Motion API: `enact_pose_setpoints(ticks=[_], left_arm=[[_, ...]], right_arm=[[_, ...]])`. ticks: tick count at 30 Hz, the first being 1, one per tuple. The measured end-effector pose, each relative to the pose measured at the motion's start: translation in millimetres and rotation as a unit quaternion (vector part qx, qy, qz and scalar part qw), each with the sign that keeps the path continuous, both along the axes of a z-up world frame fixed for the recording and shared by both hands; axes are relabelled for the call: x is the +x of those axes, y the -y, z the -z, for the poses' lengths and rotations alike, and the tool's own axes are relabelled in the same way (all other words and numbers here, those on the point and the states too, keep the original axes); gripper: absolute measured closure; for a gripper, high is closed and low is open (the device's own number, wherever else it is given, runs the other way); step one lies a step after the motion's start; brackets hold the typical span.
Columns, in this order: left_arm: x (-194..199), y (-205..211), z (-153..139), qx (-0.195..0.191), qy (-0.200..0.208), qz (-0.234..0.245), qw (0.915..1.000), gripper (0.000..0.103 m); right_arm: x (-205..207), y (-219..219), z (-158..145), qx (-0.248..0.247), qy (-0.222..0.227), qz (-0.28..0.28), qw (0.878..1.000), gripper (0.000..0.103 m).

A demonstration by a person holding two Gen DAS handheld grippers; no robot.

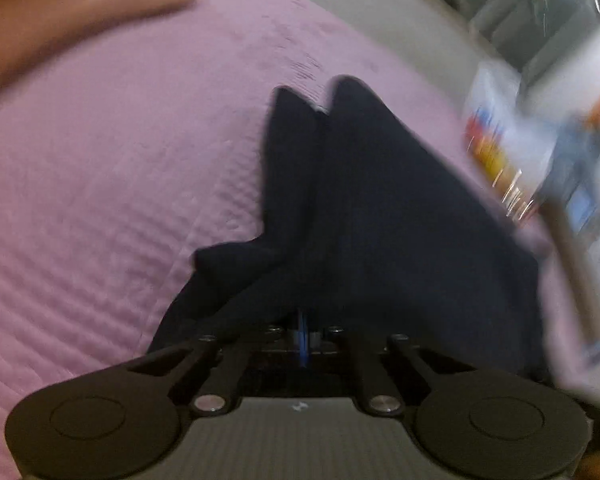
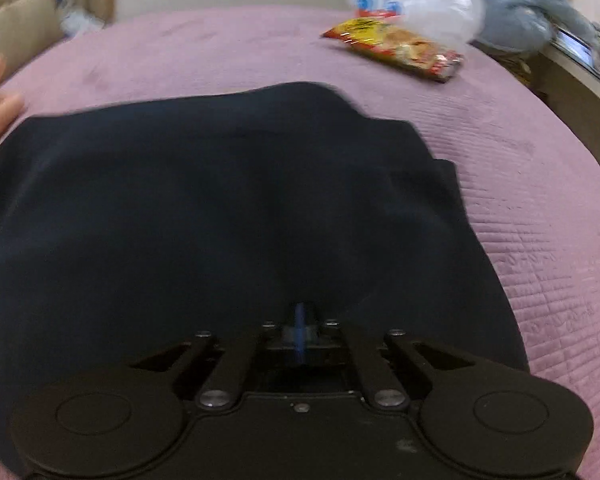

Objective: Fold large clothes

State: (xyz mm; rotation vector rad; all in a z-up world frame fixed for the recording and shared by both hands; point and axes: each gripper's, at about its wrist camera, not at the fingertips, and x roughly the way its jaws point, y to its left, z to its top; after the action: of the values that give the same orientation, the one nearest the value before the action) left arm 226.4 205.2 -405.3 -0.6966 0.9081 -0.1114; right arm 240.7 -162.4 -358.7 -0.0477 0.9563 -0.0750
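Dark navy garment (image 1: 380,208), soft knit, bunches into two peaked folds on the ribbed pink bedspread (image 1: 100,200); left gripper (image 1: 302,316) jaws look clenched on its edge. Right view: garment (image 2: 220,208) lies flat on the bed, right gripper (image 2: 300,316) jaws pinching it; one shiny snack packet (image 2: 396,48) well apart.

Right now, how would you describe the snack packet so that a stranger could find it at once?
Start from the pink quilted bedspread that covers the bed. Beyond the dark navy garment, toward the far right corner, lies a clear plastic bag. The snack packet lies flat just in front of that bag; it alone is glossy red and yellow.
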Motion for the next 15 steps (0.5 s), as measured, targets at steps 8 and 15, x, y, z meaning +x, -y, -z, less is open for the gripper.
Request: enact_pose_setpoints(ticks=[8, 15], left_arm=[[-53.8, -23.1, -57.2, 0.020, 0.031, -0.008, 0.9993, 0.079], [-112.4, -37.9, -41.4, -0.048, -0.017, -0.058, 0.9970, 0.066]], right_arm=[[-29.2, -21.4, -76.2, 0.063, 0.035, -0.030, 0.997, 0.095], [-55.0, -74.8, -41.0, 0.082, -0.010, -0.068, 0.994, 0.096]])
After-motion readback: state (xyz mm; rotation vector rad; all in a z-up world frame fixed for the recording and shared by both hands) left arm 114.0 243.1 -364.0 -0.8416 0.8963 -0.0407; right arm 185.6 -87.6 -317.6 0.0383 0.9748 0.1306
